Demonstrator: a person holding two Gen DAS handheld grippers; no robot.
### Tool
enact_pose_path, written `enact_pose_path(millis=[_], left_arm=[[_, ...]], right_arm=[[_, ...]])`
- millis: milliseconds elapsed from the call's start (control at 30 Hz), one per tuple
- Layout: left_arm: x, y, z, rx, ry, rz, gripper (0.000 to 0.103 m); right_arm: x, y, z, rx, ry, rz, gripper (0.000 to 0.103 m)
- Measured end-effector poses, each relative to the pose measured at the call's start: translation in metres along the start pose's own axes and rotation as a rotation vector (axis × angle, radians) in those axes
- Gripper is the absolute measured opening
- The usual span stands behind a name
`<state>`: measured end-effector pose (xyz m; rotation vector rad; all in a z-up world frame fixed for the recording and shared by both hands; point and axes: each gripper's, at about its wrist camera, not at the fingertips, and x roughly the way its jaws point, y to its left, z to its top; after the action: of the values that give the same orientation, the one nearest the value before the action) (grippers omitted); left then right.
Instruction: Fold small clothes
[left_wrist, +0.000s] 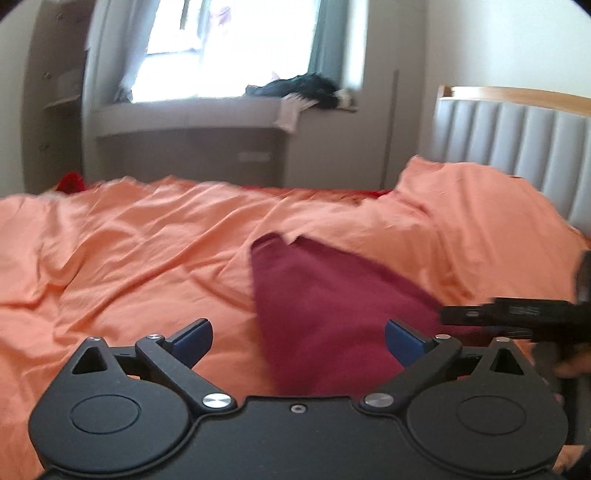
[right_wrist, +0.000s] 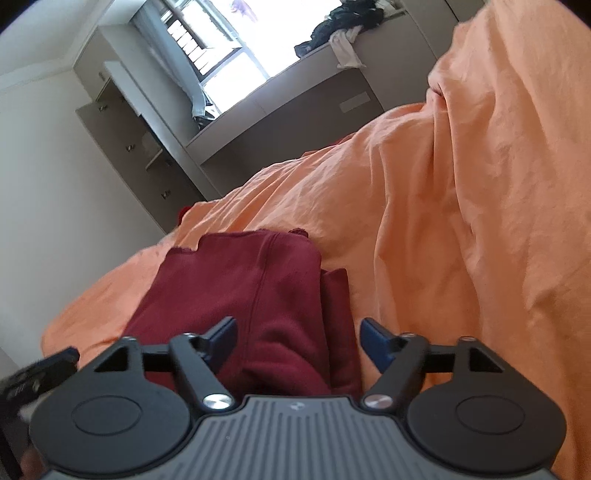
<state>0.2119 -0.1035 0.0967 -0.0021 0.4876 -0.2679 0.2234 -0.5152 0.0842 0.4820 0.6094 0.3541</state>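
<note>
A dark red garment (left_wrist: 332, 295) lies on the orange bedsheet (left_wrist: 129, 240), in front of and to the right of my left gripper (left_wrist: 298, 341), which is open and empty just above the bed. In the right wrist view the same red garment (right_wrist: 251, 291) lies partly folded, with a narrower layer along its right side. My right gripper (right_wrist: 298, 338) is open, its blue-padded fingers (right_wrist: 375, 341) spread over the garment's near end, not holding it. The right gripper also shows at the right edge of the left wrist view (left_wrist: 517, 314).
The rumpled orange sheet rises into a mound (right_wrist: 480, 184) to the right. A padded grey headboard (left_wrist: 509, 136) stands at the back right. A window ledge (left_wrist: 192, 114) with dark clothes (left_wrist: 306, 88) lies beyond the bed. Cupboards (right_wrist: 122, 147) stand to the left.
</note>
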Motion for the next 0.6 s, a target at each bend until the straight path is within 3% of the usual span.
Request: enact_pose_path(millis=[300,600], left_arm=[[0.017,0.023,-0.020,-0.092,0.053,-0.032,0.102],[0.026,0.030,-0.031,-0.098,0.063,-0.087,0.103]], right_arm=[[-0.002,0.017,-0.016,-0.138,0.059,-0.048,0.102],[0.003,0.015,-0.026,-0.167,0.117,-0.060,0.103]])
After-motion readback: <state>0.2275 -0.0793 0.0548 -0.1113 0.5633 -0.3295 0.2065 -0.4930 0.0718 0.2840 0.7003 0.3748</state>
